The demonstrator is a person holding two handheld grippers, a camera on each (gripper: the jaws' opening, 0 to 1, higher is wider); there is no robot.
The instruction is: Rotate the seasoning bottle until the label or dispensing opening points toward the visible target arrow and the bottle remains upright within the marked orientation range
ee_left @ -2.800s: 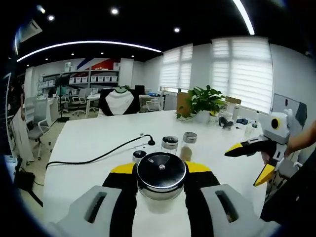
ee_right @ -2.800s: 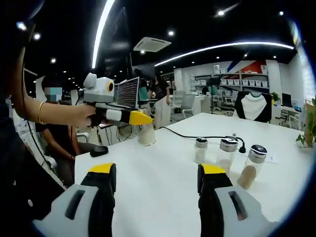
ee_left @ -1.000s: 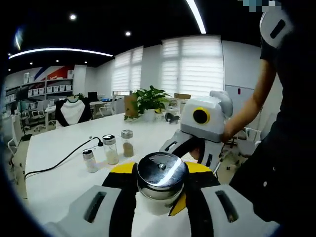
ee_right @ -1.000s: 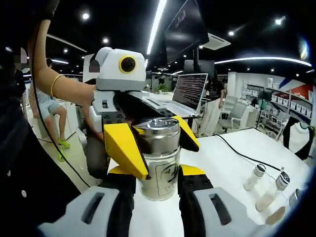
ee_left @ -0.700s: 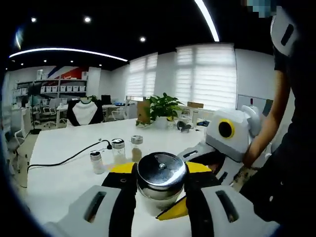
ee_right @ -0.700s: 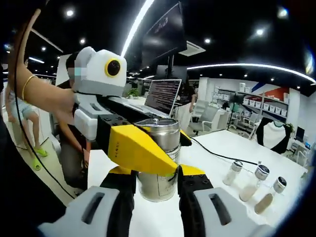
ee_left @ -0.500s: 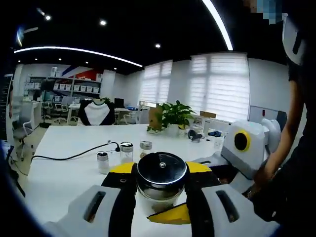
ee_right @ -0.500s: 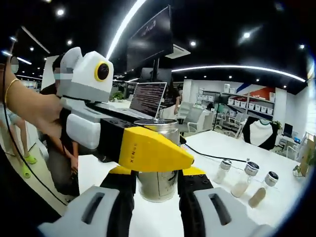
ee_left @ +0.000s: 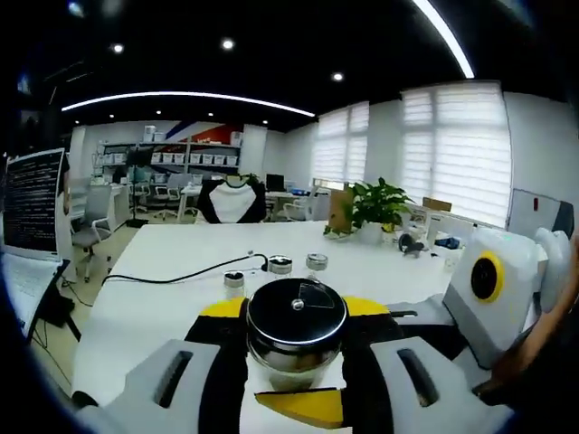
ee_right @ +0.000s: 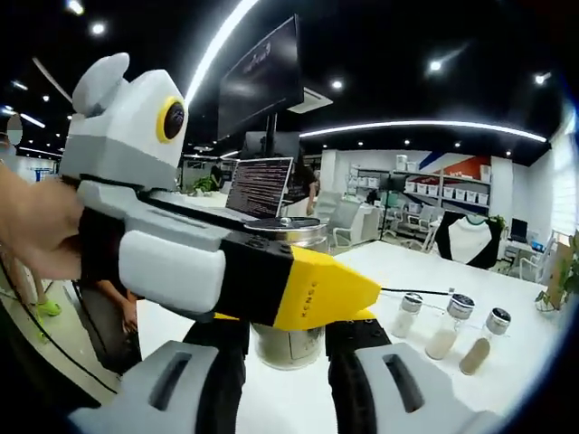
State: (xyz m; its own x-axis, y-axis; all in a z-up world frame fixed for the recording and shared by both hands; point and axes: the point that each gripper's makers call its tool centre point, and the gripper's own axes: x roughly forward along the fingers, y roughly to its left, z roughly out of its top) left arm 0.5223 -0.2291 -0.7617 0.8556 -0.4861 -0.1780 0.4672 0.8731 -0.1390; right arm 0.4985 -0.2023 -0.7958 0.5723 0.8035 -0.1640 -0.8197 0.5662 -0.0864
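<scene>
The seasoning bottle (ee_left: 296, 327), a glass jar with a shiny metal lid, stands upright on the white table (ee_left: 149, 312). My left gripper (ee_left: 296, 312) is shut on the lid, one yellow-tipped jaw on each side. From the right, the right gripper (ee_left: 303, 406) reaches in under the lid. In the right gripper view the bottle (ee_right: 291, 345) sits between the jaws of my right gripper (ee_right: 288, 327), which is shut on its glass body. The left gripper (ee_right: 318, 289) lies across the lid and hides most of the bottle. A hand holds it at the left edge.
Three small spice shakers (ee_left: 280, 266) stand in a row behind the bottle, also seen as shakers (ee_right: 448, 330) at the right. A black cable (ee_left: 176, 277) crosses the table. An open laptop (ee_right: 259, 186) sits at one end and a potted plant (ee_left: 378, 202) at the far side.
The left gripper has swung around the bottle, from facing the right camera to lying side-on across the lid. The right gripper came in from apart and closed on the bottle's body.
</scene>
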